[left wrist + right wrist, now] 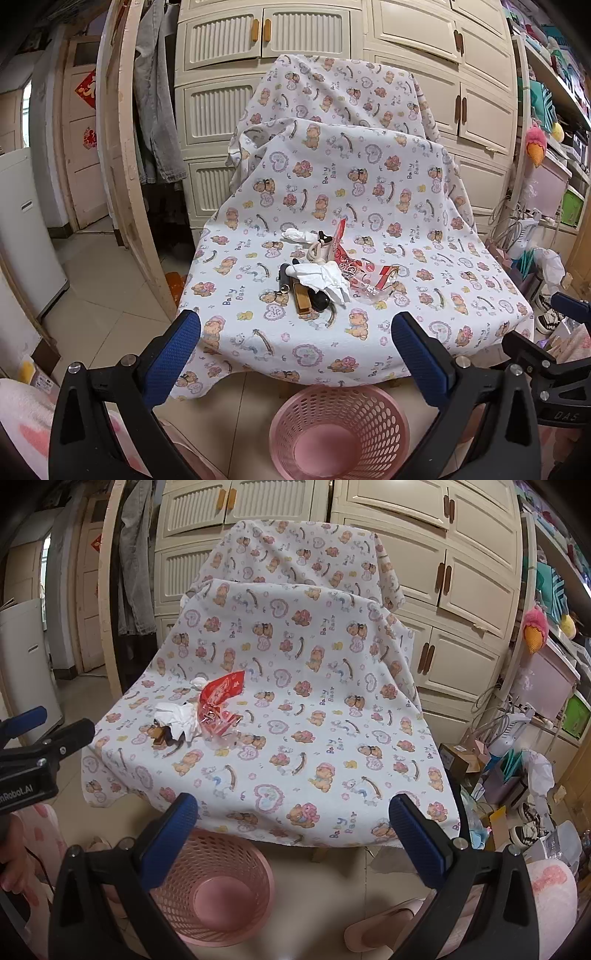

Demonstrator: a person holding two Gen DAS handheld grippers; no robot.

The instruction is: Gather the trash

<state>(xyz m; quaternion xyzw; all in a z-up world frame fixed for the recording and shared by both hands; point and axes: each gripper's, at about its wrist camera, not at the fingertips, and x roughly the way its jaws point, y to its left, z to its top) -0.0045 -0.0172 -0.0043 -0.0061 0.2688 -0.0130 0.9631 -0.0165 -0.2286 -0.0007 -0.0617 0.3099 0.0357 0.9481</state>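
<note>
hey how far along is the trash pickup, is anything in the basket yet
Nothing looks done: the pink basket on the floor appears empty. Nothing is in hand: the left gripper and right gripper are both open, short of the table. All is left: the crumpled tissue, the second tissue and the red wrappers lie on the bear-print cloth.

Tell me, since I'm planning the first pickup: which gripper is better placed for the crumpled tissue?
Left. The crumpled tissue lies straight ahead between its open fingers; from the right gripper it sits off to the left.
</note>
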